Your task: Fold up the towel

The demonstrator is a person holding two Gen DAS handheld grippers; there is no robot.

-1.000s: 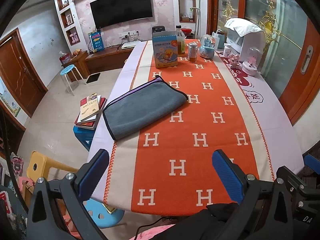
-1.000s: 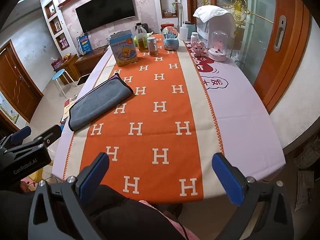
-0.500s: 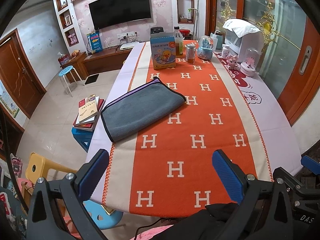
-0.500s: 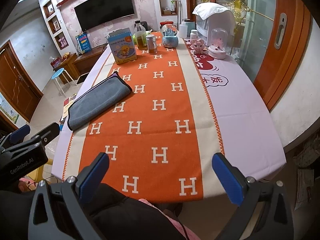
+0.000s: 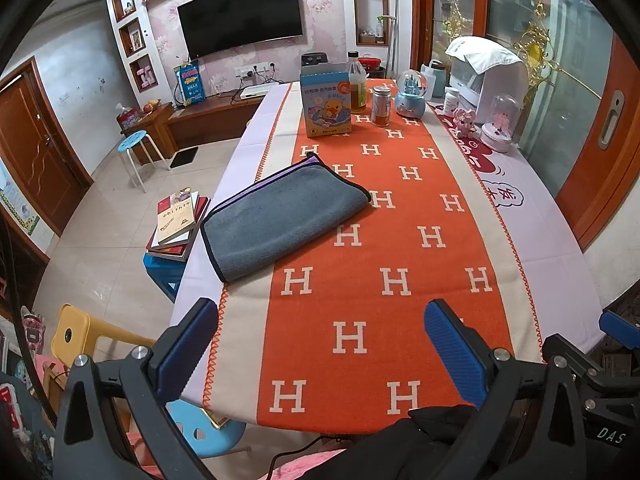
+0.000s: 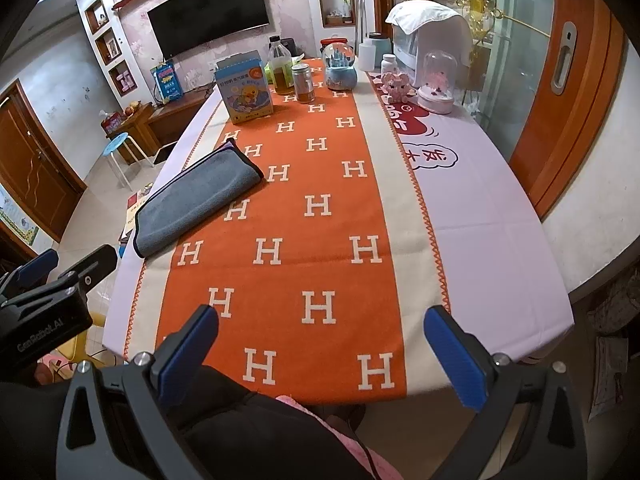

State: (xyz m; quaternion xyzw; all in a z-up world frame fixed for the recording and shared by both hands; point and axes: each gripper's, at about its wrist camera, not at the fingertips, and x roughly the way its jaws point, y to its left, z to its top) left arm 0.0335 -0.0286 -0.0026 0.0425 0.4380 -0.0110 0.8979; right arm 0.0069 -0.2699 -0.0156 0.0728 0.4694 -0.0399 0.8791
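Note:
A grey towel (image 5: 282,220) with a dark edge and a purple underside lies folded flat on the left side of the table, half on the orange runner (image 5: 384,248). It also shows in the right wrist view (image 6: 196,204). My left gripper (image 5: 320,344) is open and empty, held back above the table's near edge. My right gripper (image 6: 320,348) is open and empty, also at the near edge, well short of the towel. The left gripper's body (image 6: 44,308) shows at the left of the right wrist view.
At the far end stand a blue carton (image 5: 326,104), a bottle (image 5: 357,88), a jar (image 5: 381,106), a snow globe (image 5: 410,96), a white appliance (image 5: 484,76) and a glass dome (image 5: 500,124). Books on a blue stool (image 5: 176,224) and a yellow stool (image 5: 88,328) stand left of the table.
Both grippers have drawn back a little from the table and stay open. The towel has not moved.

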